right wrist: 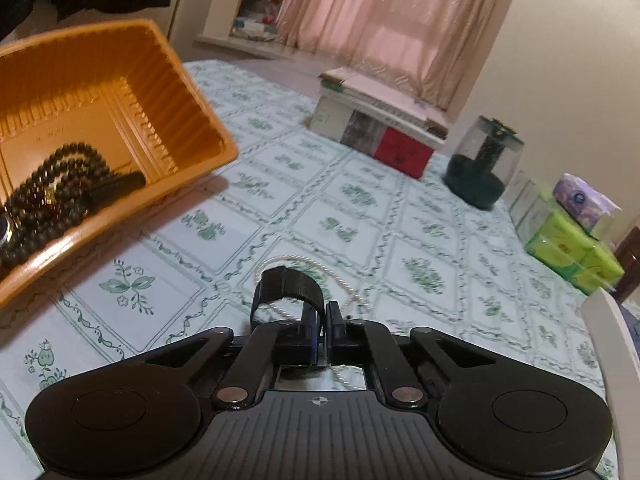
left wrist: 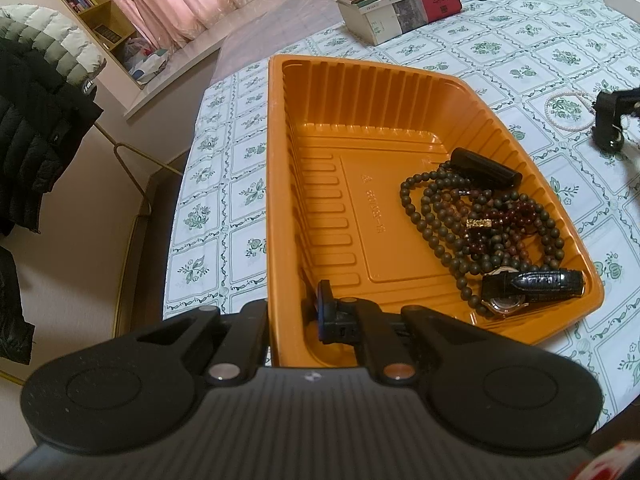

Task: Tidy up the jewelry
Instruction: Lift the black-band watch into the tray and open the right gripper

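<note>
Where the counter (right wrist: 360, 208) shows between things, it wears a pale cloth printed with green floral squares, and its edge curves away toward pink curtains (right wrist: 384, 20) along the far wall. An orange tray (left wrist: 276, 184) sits on the cloth near that edge. Dark bead strands (left wrist: 440, 216), a black tube (left wrist: 486, 168) and a wristwatch with a black strap (left wrist: 532, 286) lie heaped in one end of it.

The left hand-held gripper (left wrist: 296, 316) is pinched shut on the tray's near wall, one finger inside and one outside the rim. The right hand-held gripper (right wrist: 323, 320) has its fingers nearly together around a thin white pearl necklace (right wrist: 320, 264), which trails in a loop over the cloth ahead of it, well apart from the tray.

Farther back stand a stack of books (right wrist: 380, 132), a dark green jar with a clear dome (right wrist: 484, 160) and green tissue packs (right wrist: 572, 252). Beyond the counter, a wooden bookshelf (left wrist: 80, 0) and a hanging puffer jacket (left wrist: 36, 92) stand to the left.
</note>
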